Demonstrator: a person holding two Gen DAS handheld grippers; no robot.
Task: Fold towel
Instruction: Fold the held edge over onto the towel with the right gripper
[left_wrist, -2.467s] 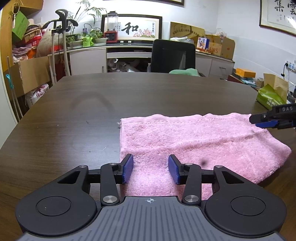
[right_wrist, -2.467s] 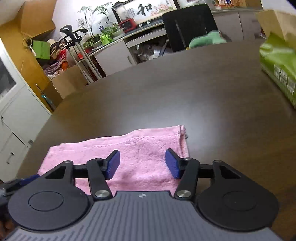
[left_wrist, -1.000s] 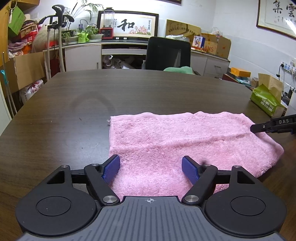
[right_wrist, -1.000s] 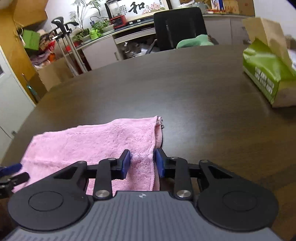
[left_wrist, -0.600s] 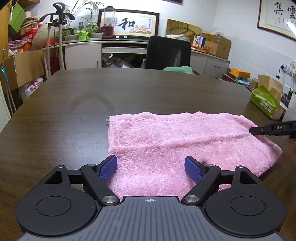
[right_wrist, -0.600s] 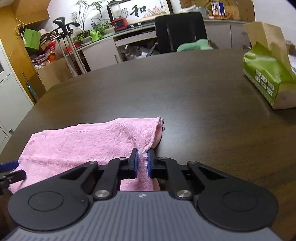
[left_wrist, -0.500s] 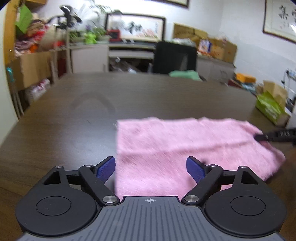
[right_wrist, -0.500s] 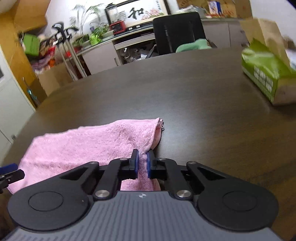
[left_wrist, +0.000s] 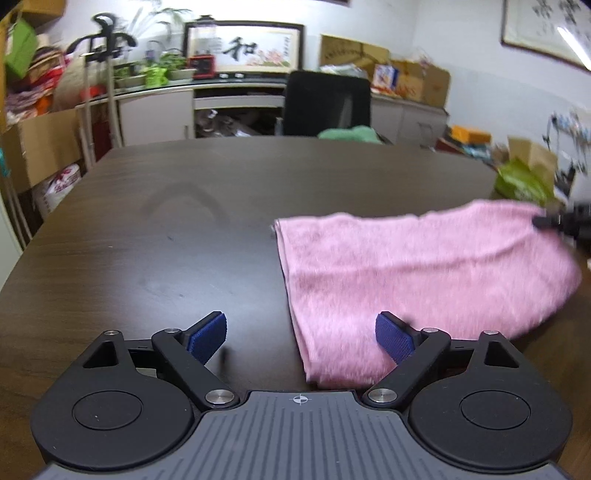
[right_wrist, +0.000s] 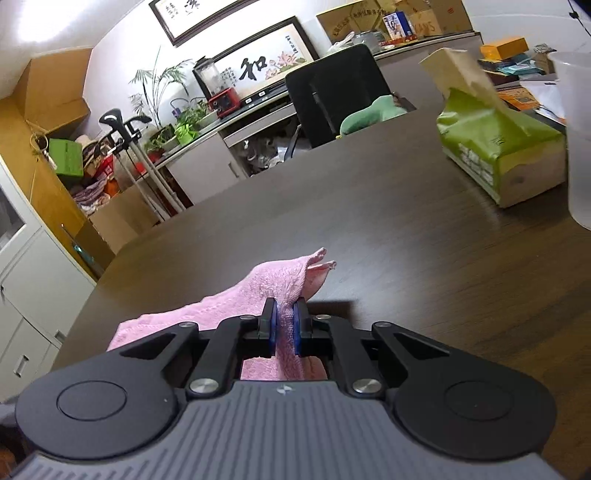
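Since the earlier frames, we have pinched the right end of the pink terry towel (right_wrist: 284, 291) and raised it off the dark wood-grain counter (right_wrist: 424, 236), while our left gripper (left_wrist: 300, 334) has slid out past the towel's left edge. Our right gripper (right_wrist: 284, 324) has its jaws pressed together on a bunched ridge of cloth, with the corner tips poking out beyond them. The left gripper's jaws are spread wide and hold nothing; one blue pad hangs over bare counter, the other over the towel's near left corner. We judge the fold barely begun: one end is lifted, the rest lies flat on the counter, and carrying that end across to the left edge remains.
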